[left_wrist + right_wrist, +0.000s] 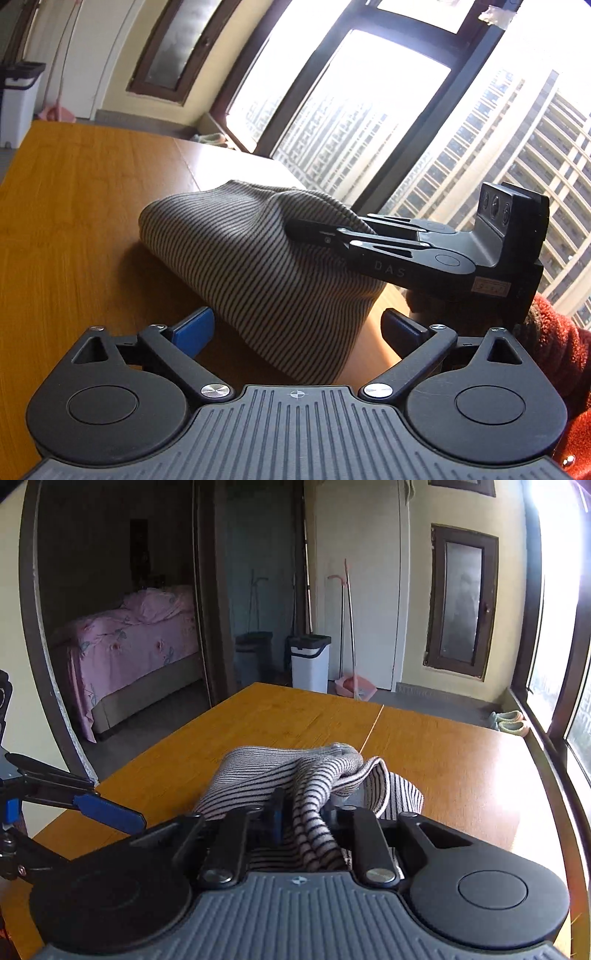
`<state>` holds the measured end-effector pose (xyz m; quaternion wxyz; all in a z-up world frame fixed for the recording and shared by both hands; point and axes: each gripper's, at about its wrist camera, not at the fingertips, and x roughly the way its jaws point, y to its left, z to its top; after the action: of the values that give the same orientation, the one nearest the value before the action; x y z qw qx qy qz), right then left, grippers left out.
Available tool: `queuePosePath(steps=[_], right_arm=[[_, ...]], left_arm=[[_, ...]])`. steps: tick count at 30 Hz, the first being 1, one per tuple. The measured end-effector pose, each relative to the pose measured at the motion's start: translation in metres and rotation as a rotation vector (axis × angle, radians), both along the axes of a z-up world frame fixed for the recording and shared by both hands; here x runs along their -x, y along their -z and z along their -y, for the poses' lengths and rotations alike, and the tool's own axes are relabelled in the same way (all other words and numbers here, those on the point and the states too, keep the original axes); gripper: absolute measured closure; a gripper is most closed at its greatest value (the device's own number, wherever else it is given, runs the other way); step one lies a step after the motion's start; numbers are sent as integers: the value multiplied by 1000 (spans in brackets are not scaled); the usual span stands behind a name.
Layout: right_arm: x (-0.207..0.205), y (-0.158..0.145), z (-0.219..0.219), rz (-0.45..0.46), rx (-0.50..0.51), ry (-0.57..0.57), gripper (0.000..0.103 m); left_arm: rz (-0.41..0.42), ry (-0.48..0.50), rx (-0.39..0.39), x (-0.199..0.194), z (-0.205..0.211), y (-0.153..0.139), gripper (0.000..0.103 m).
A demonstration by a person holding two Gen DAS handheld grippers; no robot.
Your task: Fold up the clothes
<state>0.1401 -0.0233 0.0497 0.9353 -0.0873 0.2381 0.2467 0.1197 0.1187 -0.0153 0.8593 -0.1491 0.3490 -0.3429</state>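
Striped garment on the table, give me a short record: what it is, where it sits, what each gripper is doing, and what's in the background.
item: striped garment, bunched, not flat
surface: wooden table
right gripper: jaws shut on the garment, fabric pinched between them
left gripper: jaws open, blue pads either side of the garment's near edge, nothing held
lift: the gripped part is raised, the rest rests on the table
background: white bin, pink dustpan, bed with pink cover, window

My left gripper stands spread wide at the bottom of the frame, blue pads either side of the striped garment. At center right, my right gripper pinches that cloth above the wooden table.
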Motion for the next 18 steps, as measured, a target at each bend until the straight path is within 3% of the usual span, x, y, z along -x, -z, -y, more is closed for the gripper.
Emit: queuePosePath(steps=[3,4,7,9,11,14,18], right_arm=[[38,-19,-16,202,92,-114,93],[44,-29,-16,207,70,-122,93],[39,-35,11,120,-86,-41,93],[32,-20,46,16,-240,59,93],[23,11,89,-131,-424,197,92],[21,54,128,-239,-606,323,93],[22,58,126,-188,-560,296,93]], left_arm=[[0,-24,7,-3,-4,-2,3],[2,-31,13,-4,-5,-4,3],[19,-47,37,-4,-8,-13,3],[43,-41,46,-5,-5,-21,3],[68,-29,44,-9,2,-29,3],[100,7,34,-20,26,-41,3],[123,65,31,-38,68,-49,3]])
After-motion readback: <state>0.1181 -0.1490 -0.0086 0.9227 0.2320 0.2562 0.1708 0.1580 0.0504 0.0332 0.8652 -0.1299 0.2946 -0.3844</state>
